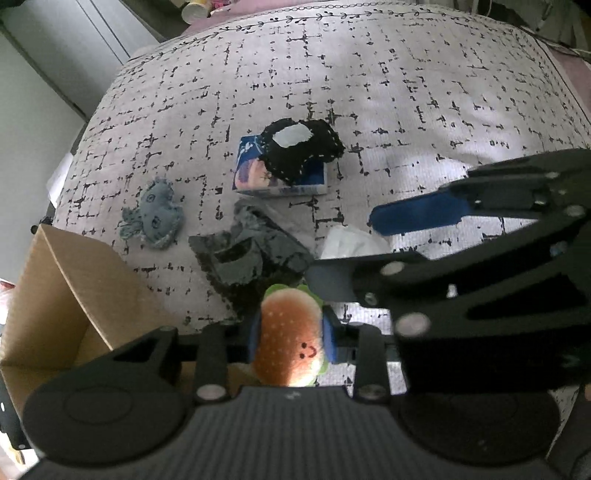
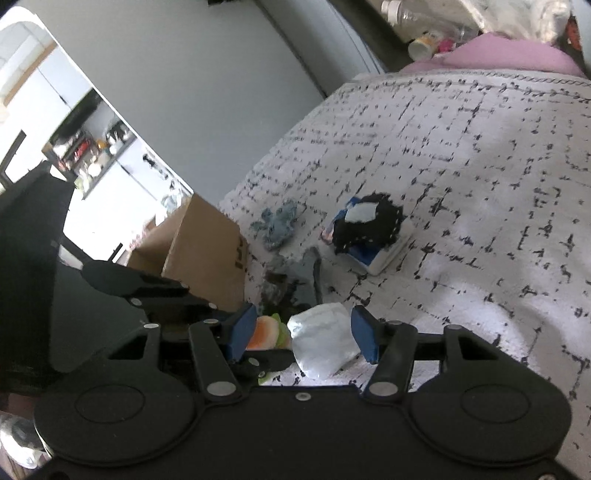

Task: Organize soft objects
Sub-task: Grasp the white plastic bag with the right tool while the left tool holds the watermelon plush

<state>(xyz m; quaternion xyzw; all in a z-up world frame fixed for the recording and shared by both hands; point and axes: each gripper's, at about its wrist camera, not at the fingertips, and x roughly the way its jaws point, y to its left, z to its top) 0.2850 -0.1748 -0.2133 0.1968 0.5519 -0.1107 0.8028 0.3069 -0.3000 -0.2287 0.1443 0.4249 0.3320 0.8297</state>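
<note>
My left gripper (image 1: 291, 338) is shut on a plush burger toy (image 1: 290, 339) with a smiley face, held above the bed's front edge next to the cardboard box (image 1: 55, 295). The burger toy also shows in the right wrist view (image 2: 264, 332). My right gripper (image 2: 303, 332) is open, its blue pads either side of a white tissue wad (image 2: 323, 343) lying on the bed; it does not grip it. The right gripper also shows in the left wrist view (image 1: 354, 251). A blue-grey plush (image 1: 155, 214), a grey cloth (image 1: 247, 251) and a black knitted piece (image 1: 303, 147) lie further on.
The black knitted piece rests on a blue tissue pack (image 1: 280, 173). The patterned white blanket (image 1: 406, 92) covers the bed. The open cardboard box (image 2: 199, 251) stands at the bed's left edge. A cup (image 1: 195, 11) and clutter sit beyond the far edge.
</note>
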